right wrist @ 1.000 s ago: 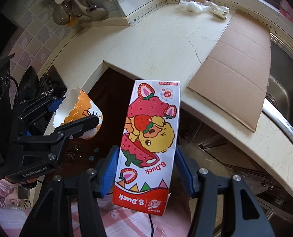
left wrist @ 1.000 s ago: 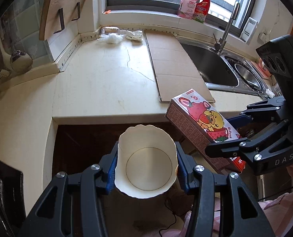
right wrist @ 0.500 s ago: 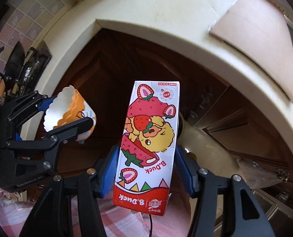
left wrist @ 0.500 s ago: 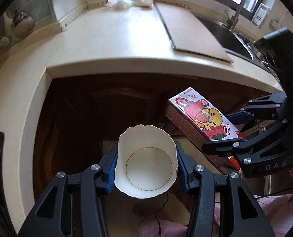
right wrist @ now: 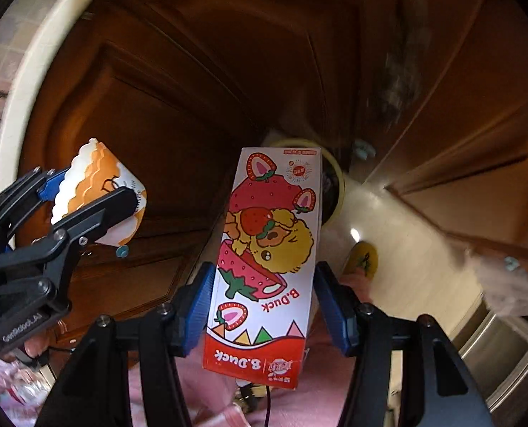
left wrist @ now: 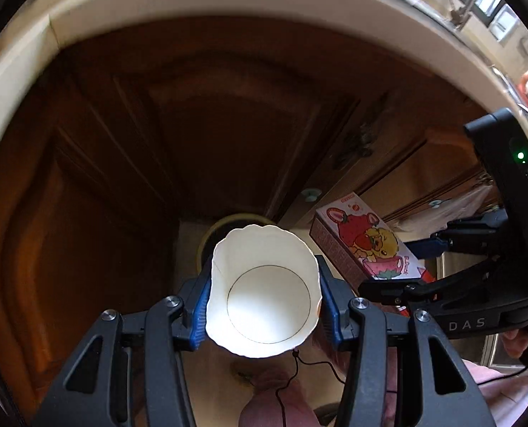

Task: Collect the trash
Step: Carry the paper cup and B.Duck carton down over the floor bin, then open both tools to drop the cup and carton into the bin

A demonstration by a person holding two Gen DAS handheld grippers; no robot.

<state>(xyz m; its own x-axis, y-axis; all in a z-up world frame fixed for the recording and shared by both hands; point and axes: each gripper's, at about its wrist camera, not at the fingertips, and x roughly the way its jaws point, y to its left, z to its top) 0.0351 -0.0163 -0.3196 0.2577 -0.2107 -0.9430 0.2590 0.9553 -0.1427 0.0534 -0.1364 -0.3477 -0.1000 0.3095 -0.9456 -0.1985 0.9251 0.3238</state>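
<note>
My left gripper is shut on a white paper cup with a scalloped rim, its mouth facing the camera. My right gripper is shut on a strawberry-print B.Duck carton, held lengthwise. Both point steeply down at the floor. In the right wrist view the cup shows its orange outside at the left. In the left wrist view the carton hangs at the right. Below them stands a round yellow-rimmed bin, mostly hidden behind the cup and, in the right wrist view, behind the carton.
Dark wooden cabinet doors fill the background under the cream counter edge. The floor is pale. A yellow slipper and pink clothing are near the grippers. A plastic bag hangs at the right.
Both grippers have sunk from counter height to below the counter edge, still holding cup and carton. The countertop has slid to the frame's rim and the bin has come into view.
</note>
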